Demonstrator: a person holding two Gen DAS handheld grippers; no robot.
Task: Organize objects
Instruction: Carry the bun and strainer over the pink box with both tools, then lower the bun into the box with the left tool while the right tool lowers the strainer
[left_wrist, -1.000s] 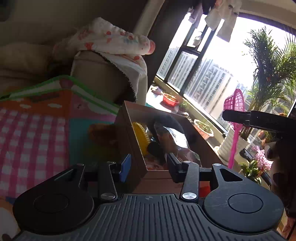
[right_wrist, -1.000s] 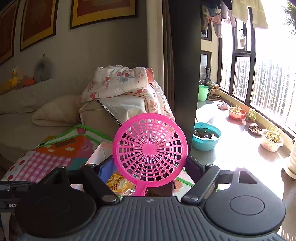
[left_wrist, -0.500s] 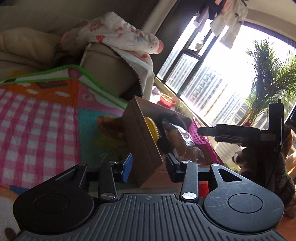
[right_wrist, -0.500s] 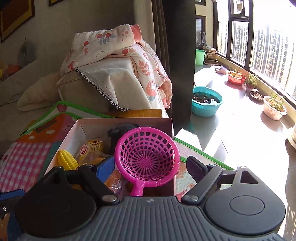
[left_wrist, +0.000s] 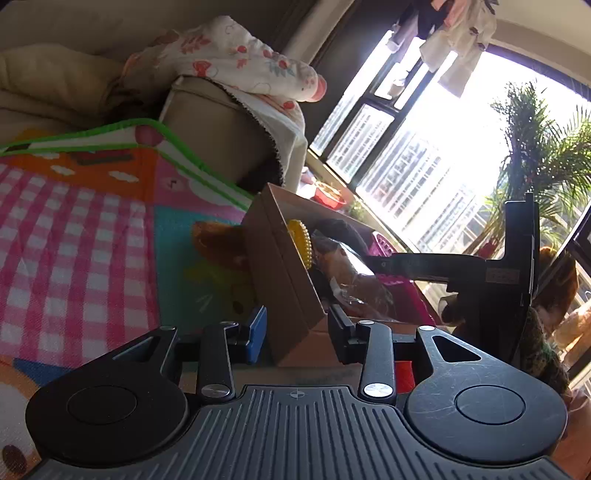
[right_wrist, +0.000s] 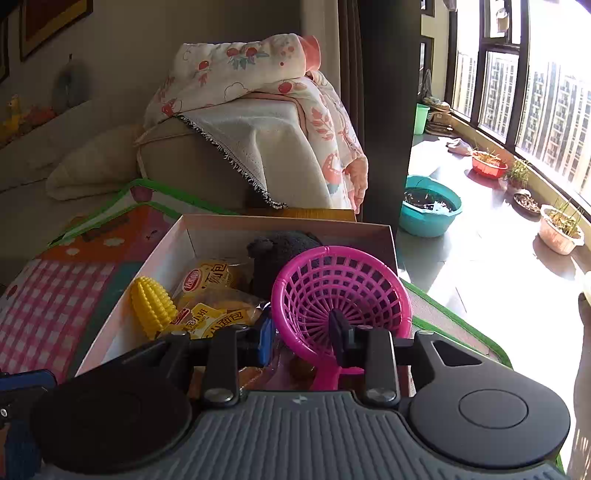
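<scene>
An open cardboard box (right_wrist: 207, 229) sits on the play mat (right_wrist: 55, 291). It holds a yellow toy corn (right_wrist: 152, 305), snack packets (right_wrist: 207, 280), a dark plush toy (right_wrist: 280, 251) and a pink plastic strainer (right_wrist: 341, 291). My right gripper (right_wrist: 304, 338) is over the box's near end, fingers apart around the strainer's rim; the handle lies between them. My left gripper (left_wrist: 295, 332) straddles the box's (left_wrist: 280, 266) near corner wall, one finger outside and one inside. The right gripper (left_wrist: 461, 266) shows over the box in the left wrist view.
A sofa arm draped with a floral blanket (right_wrist: 258, 110) stands behind the box. A teal basin (right_wrist: 430, 206) and several small planters (right_wrist: 559, 229) sit on the sunlit floor by the window. A brown plush toy (left_wrist: 218, 240) lies on the mat beside the box.
My right gripper lowered the pink strainer from upright in the air down into the box. Its fingers now stand apart around the strainer. The left gripper stayed at the box corner.
</scene>
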